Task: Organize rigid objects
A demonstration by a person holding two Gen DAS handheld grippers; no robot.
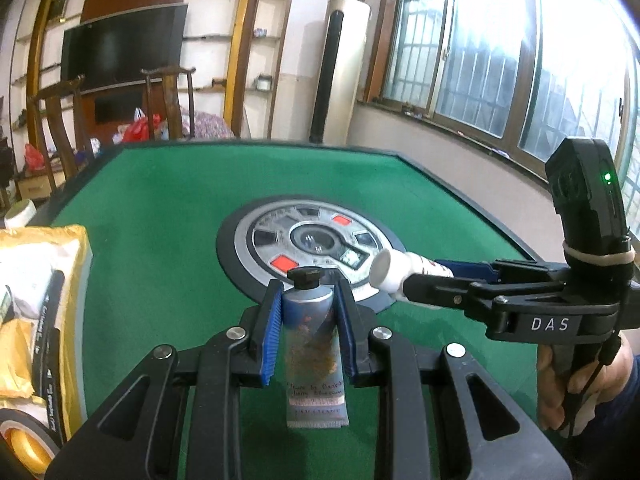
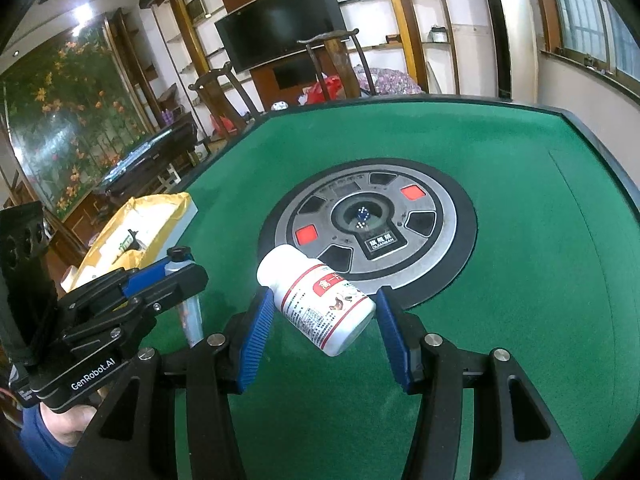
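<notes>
Left wrist view: at the far left edge a yellow box holds dark items, and below it sits a roll of tape that the right wrist view lacks. At lower centre the left gripper is clamped on a hand-cream tube; its long axis runs up the frame, black cap toward the mahjong table's centre console, crimped end toward the camera. At right the right gripper pinches a white pill bottle lying level, cap pointing left, with a hand on its handle.

Right wrist view: the painted screen at upper left shows only here. The tube at lower left stands cap-up. At centre the bottle lies diagonal between the blue pads, cap to the upper left, base lower right, red label legible; the green felt lies beneath
</notes>
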